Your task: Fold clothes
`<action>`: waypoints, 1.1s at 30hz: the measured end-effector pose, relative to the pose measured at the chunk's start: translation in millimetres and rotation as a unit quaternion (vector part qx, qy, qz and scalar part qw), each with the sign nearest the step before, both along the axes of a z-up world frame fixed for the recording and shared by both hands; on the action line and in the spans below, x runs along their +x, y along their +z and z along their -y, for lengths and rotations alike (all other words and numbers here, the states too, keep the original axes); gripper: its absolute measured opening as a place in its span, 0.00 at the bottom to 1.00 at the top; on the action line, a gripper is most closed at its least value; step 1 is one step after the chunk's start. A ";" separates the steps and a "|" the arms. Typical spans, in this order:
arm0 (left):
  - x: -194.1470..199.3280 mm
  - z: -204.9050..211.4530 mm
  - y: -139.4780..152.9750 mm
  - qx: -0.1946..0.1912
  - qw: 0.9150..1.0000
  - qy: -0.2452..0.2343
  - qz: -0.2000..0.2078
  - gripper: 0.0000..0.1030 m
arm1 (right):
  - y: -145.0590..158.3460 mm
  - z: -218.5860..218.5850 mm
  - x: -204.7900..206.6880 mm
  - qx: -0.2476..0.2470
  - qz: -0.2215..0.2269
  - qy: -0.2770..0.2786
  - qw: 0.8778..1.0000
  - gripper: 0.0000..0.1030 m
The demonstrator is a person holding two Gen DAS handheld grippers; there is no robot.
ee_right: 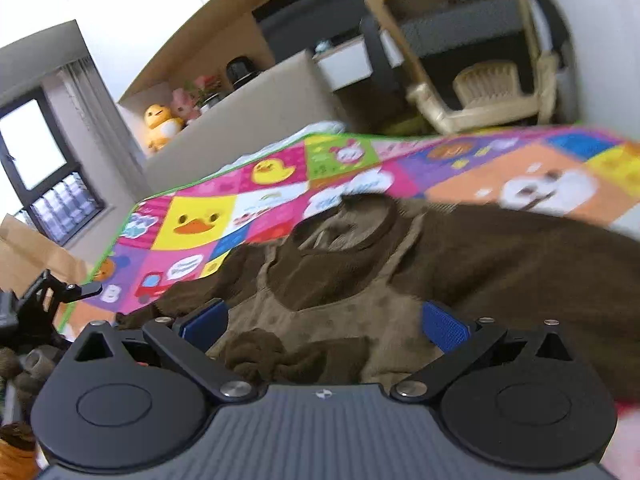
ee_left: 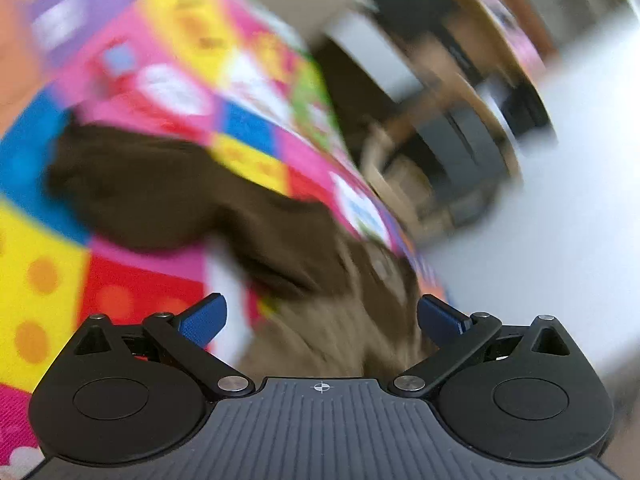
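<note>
Brown fabric fills the space just ahead of the right gripper (ee_right: 325, 326): a two-tone sweater (ee_right: 360, 280), dark brown at the yoke and sleeves and lighter tan through the body, lies spread on a bright patchwork play mat (ee_right: 208, 216). Its round collar sits toward the far side of the garment, and a bunched dark cuff or fold lies near the gripper, between the blue pads. The right jaws stand wide apart with nothing between them; whether the pads touch the cloth below cannot be told.

From the left wrist view everything is heavily motion-blurred. The left gripper (ee_left: 322, 320) also has its jaws spread open and empty, with the sweater (ee_left: 192, 192) stretching away from it — tan cloth close in, a dark brown sleeve running out to the far left over the mat's (ee_left: 52, 264) yellow, red and pink squares.

Beyond the mat's far edge in the right wrist view stands a beige plastic chair (ee_right: 480, 80), tipped in the frame by the camera angle. To the far left a yellow duck plush (ee_right: 160, 124) and a pink plush (ee_right: 185, 105) sit on a ledge near a window (ee_right: 36, 148). A second black device shows at the left edge, low down.
</note>
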State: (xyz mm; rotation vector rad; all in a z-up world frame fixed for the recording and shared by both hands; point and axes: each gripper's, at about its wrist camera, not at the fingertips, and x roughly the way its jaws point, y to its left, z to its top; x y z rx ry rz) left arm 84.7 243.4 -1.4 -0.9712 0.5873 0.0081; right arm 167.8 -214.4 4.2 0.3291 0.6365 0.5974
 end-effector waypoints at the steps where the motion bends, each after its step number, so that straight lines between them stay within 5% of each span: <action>1: -2.8 -15.7 -7.1 -0.025 0.999 0.029 0.000 1.00 | -6.4 -3.5 4.8 0.005 -0.005 0.005 1.000 1.00; 6: -5.4 -59.9 -28.9 -0.039 0.988 0.140 -0.047 1.00 | -32.1 -16.1 19.4 0.026 -0.026 0.025 0.999 1.00; 11: 15.6 -52.7 -36.9 -0.011 0.982 0.171 -0.076 0.98 | -42.4 -15.3 15.6 0.034 -0.044 0.024 0.998 1.00; 13: 27.7 -47.5 -32.8 0.019 0.982 0.173 -0.075 0.78 | -43.4 -13.5 14.7 0.043 -0.046 0.022 0.998 1.00; 14: 37.2 -44.8 -32.1 0.043 0.981 0.172 -0.082 0.53 | -43.6 -13.2 14.8 0.044 -0.046 0.024 0.998 1.00; 17: 56.5 -39.0 -33.5 0.120 0.972 0.177 -0.100 0.18 | -43.5 -12.8 14.8 0.045 -0.046 0.035 0.997 1.00; 20: 72.5 -25.3 -13.9 0.221 0.957 0.165 -0.089 0.10 | -42.4 -13.5 14.0 0.044 -0.046 0.045 0.997 1.00; 26: 86.3 46.0 73.8 0.316 0.943 0.080 0.059 0.08 | -39.9 -15.0 11.6 0.035 -0.039 0.034 0.998 1.00; 30: 97.6 112.5 106.9 0.305 0.942 -0.018 0.141 0.08 | -41.9 -10.2 14.1 0.050 -0.043 0.034 0.997 1.00; 33: 109.4 162.7 97.2 0.286 0.938 -0.115 0.158 0.08 | -41.9 -11.3 14.4 0.048 -0.043 0.037 0.997 1.00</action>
